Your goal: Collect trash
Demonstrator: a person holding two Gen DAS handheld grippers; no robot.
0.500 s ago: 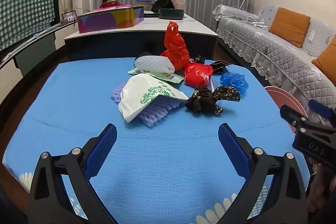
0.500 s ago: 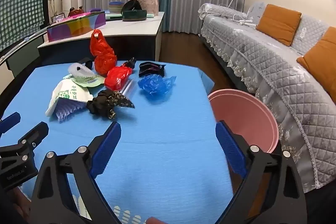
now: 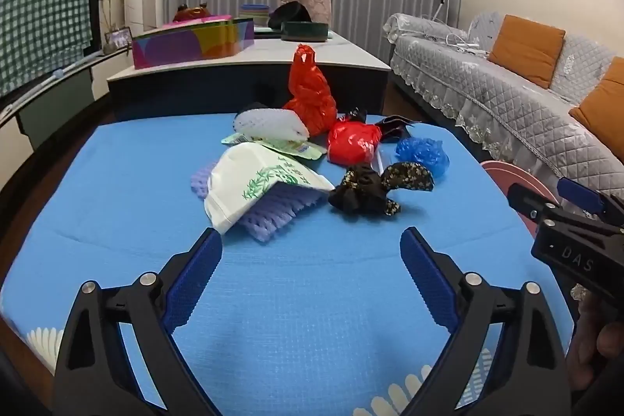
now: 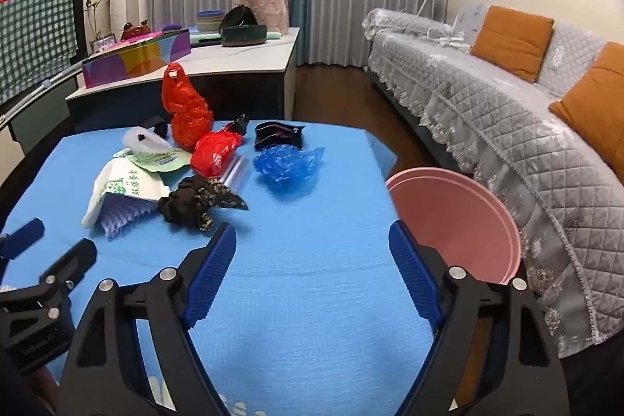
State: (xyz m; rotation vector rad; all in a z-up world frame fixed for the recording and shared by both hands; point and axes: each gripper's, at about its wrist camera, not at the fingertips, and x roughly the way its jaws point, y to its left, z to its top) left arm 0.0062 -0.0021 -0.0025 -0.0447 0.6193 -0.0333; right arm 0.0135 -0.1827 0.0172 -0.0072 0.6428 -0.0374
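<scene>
A pile of trash lies on the blue-covered table (image 3: 117,182). It holds a white bag with green print (image 3: 257,182) over a purple foam net (image 3: 273,217), a black patterned wrapper (image 3: 374,190), two red bags (image 3: 353,143), a blue bag (image 4: 286,162) and a white foam net (image 3: 269,123). My left gripper (image 3: 311,244) is open just short of the white bag, with nothing between its fingers. My right gripper (image 4: 312,236) is open and empty too, over bare cloth between the black wrapper (image 4: 199,199) and the pink bin (image 4: 456,221).
The pink bin stands off the table's right edge, beside a grey quilted sofa (image 4: 507,112) with orange cushions. A dark counter (image 3: 249,80) with a colourful box and bowls stands behind the table. Each gripper shows at the edge of the other's view.
The right gripper's jaws have narrowed a little and are still apart. Both views have shifted only slightly toward the pile; nothing has been picked up.
</scene>
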